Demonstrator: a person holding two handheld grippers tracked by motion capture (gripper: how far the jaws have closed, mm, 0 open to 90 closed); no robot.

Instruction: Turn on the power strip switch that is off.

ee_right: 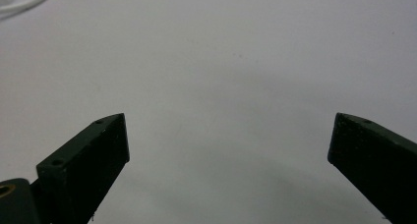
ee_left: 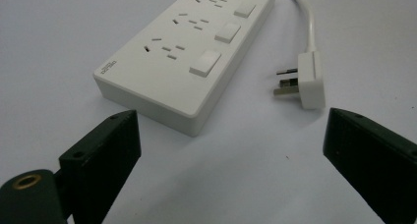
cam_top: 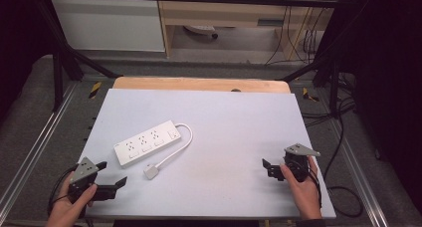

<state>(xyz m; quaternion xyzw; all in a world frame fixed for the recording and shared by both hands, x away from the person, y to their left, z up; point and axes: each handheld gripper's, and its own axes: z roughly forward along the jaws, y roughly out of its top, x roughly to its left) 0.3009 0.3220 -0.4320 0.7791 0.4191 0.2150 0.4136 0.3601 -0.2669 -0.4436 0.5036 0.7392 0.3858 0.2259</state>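
White rectangular plastic power strip (cam_top: 147,143) lying flat on pale grey table sheet (cam_top: 234,117), left of centre, long axis diagonal: near end toward left front, far end toward right rear. Socket face up, three socket groups in a row, three square white switches along one long side. White round cable (cam_top: 185,137) leaving far right end, looping out right, then curling back toward front. White flat plastic plug (cam_top: 151,171) at cable end, lying on sheet just beside strip's front long edge, apart from it; in left gripper view plug (ee_left: 311,80) pins pointing left toward strip (ee_left: 187,57). Left gripper (cam_top: 113,172) at front left corner of sheet, held in a hand (cam_top: 69,207), jaws spread wide, nothing between them, aimed at strip's near end; near corner of strip close ahead of jaws, not touching. Right gripper (cam_top: 267,168) at front right, held in other hand (cam_top: 303,192), jaws likewise spread wide and empty, aimed left across bare sheet; in right gripper view a bit of white cable (ee_right: 22,3) at top left corner. Broad bare sheet between plug and right gripper, also behind strip up to rear edge. Wooden table edge (cam_top: 199,83) showing beyond rear of sheet. Black frame rails (cam_top: 59,72) and dark floor cables (cam_top: 343,137) off both sides. Left gripper close to sheet's left and front edges; right gripper near right edge.
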